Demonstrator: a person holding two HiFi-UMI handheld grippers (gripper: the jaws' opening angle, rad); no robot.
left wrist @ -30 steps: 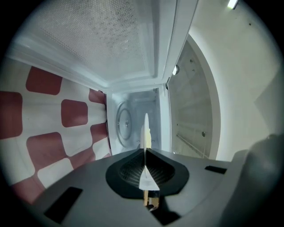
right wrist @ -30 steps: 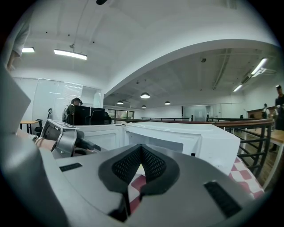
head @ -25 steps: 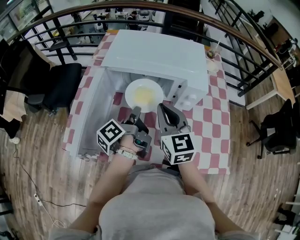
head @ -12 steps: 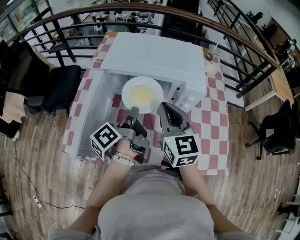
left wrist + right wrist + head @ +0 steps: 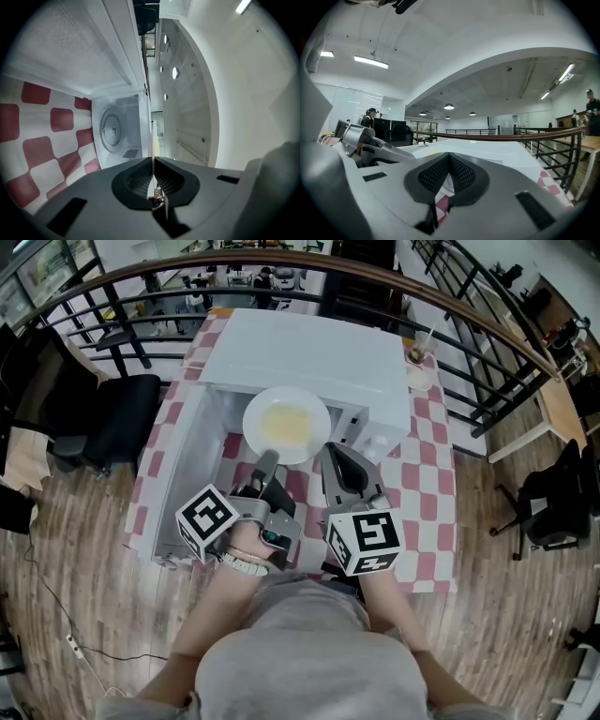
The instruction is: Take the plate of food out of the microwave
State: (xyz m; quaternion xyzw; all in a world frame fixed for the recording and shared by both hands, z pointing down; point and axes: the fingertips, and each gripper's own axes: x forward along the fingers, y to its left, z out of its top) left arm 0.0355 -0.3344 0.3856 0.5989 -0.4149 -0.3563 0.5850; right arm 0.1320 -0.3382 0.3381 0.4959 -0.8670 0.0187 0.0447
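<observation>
A white plate (image 5: 286, 425) with yellow food on it hangs just in front of the open white microwave (image 5: 309, 352). My left gripper (image 5: 266, 463) is shut on the plate's near rim. In the left gripper view the rim (image 5: 152, 136) shows as a thin line pinched between the left gripper's (image 5: 153, 161) jaws, with the microwave's bare turntable (image 5: 111, 130) beyond it. My right gripper (image 5: 333, 451) sits just right of the plate's near edge. Its tips (image 5: 449, 157) meet in its own view, with nothing pressed between them.
The microwave's door (image 5: 183, 474) swings out to the left over the red-and-white checkered table (image 5: 427, 484). A cup (image 5: 419, 367) stands at the table's far right corner. A black chair (image 5: 127, 413) is at the left, and a curved railing (image 5: 487, 315) runs behind.
The plate has risen a little in the left gripper's grip, and both grippers have come up with it. The grip itself looks the same.
</observation>
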